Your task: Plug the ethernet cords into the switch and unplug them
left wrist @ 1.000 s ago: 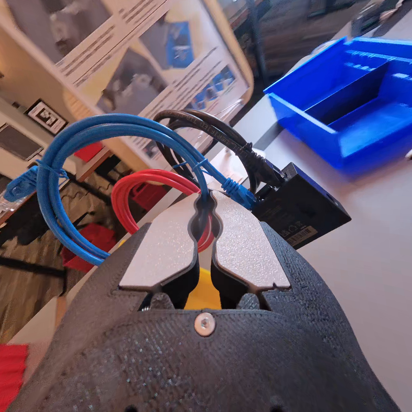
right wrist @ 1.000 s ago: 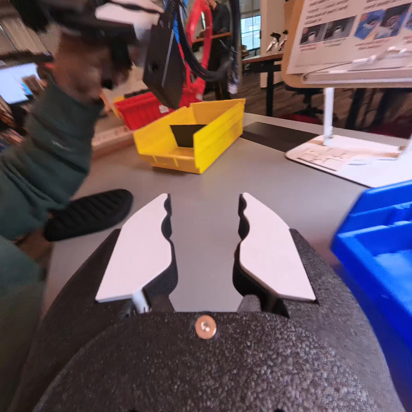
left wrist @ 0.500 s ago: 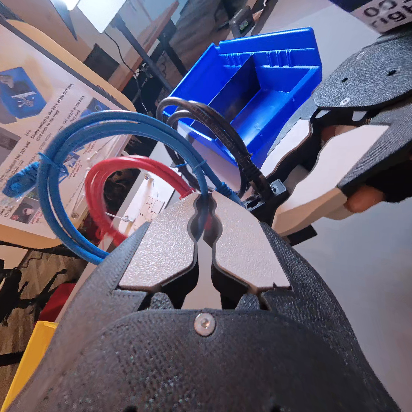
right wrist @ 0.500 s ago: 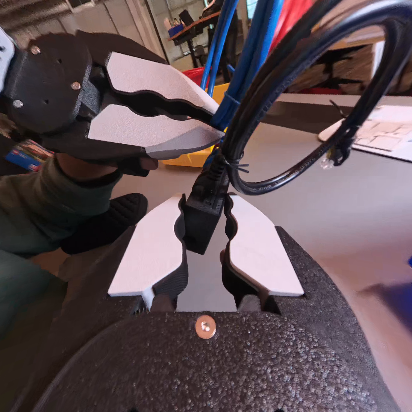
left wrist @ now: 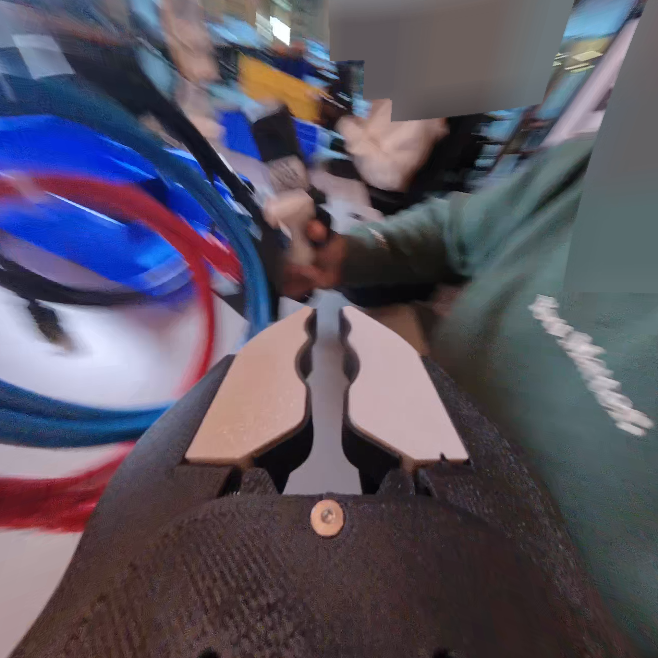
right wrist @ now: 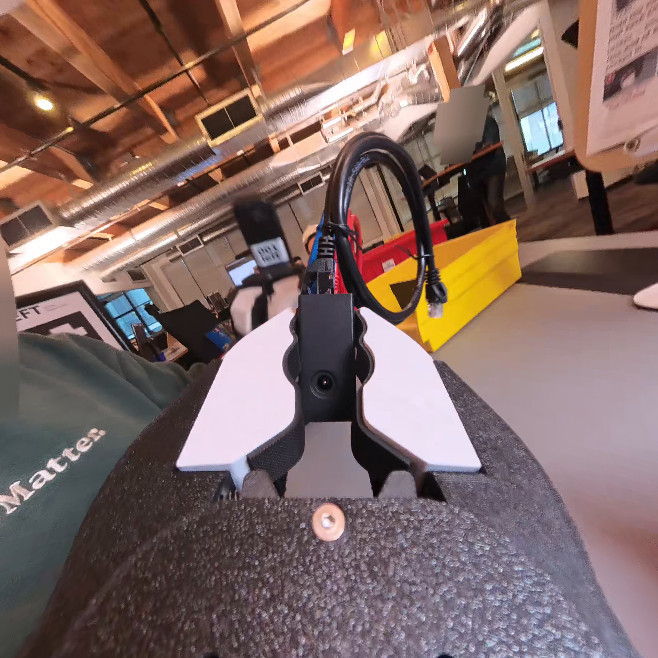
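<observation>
- The right gripper is clamped on the black switch, one white finger pressed to each side of its narrow body, and holds it upright above the grey table.
- A round socket on the switch's near face looks back toward the camera.
- Rising from the top of the switch is a coiled black ethernet cord, tied with a thin cable tie; its free plug dangles just to the right of the switch, clear of it.
- Slivers of a blue cord and a red cord show behind the black plug seated in the switch's top.
- Beyond the switch and to its right sits a yellow bin on the table, with a red bin behind it.
- The left gripper has let go: its fingers stand slightly apart with only bare table between them.
- That view is badly smeared, but loops of blue cord and red cord sweep past left of the left gripper, seemingly not touching it.
- A green sleeve reaches in from the right of the left gripper.
</observation>
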Demonstrator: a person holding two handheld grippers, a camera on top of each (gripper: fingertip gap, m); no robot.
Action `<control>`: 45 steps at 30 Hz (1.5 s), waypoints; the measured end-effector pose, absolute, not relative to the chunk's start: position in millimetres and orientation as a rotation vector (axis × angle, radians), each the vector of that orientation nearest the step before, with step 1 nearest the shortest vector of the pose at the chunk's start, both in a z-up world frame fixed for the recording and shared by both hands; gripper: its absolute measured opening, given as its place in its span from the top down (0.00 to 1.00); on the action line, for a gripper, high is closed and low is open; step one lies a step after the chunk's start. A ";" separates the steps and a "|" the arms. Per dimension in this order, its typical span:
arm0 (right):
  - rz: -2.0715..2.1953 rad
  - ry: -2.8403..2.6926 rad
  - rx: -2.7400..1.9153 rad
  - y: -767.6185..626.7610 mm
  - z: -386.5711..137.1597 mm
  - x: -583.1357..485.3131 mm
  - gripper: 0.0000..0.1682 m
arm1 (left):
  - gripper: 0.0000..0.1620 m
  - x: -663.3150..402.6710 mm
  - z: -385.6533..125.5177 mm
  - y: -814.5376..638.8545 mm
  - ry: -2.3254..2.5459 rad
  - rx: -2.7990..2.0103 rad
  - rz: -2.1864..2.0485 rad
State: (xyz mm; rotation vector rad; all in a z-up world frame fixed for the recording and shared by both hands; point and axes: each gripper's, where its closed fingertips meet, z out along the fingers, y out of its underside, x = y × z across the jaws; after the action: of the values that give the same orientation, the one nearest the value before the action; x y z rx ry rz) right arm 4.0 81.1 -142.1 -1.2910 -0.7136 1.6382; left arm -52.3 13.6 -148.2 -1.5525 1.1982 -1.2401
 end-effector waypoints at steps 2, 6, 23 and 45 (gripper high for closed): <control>1.659 -0.666 -1.243 82.6 -131.5 7.0 0.84 | 0.78 -44.0 -174.9 -6.8 1.273 -1.669 -1.461; 1.694 -0.581 -1.196 84.1 -121.6 12.8 0.84 | 0.71 -17.5 -207.2 -3.2 1.328 -1.681 -1.351; 1.451 -1.122 -1.455 56.1 -174.8 -14.3 0.82 | 0.79 -23.9 -191.3 46.5 0.960 -1.783 -1.378; 1.562 -1.305 -1.618 38.7 -211.9 -15.4 0.91 | 0.82 -22.6 -223.5 26.4 1.011 -1.972 -1.483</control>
State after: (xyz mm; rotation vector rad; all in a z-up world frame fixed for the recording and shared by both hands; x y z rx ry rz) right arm -15.4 38.7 -211.9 -1.6178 -1.3052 1.5616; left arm -22.6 26.4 -223.5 -1.9717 1.0107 -1.4832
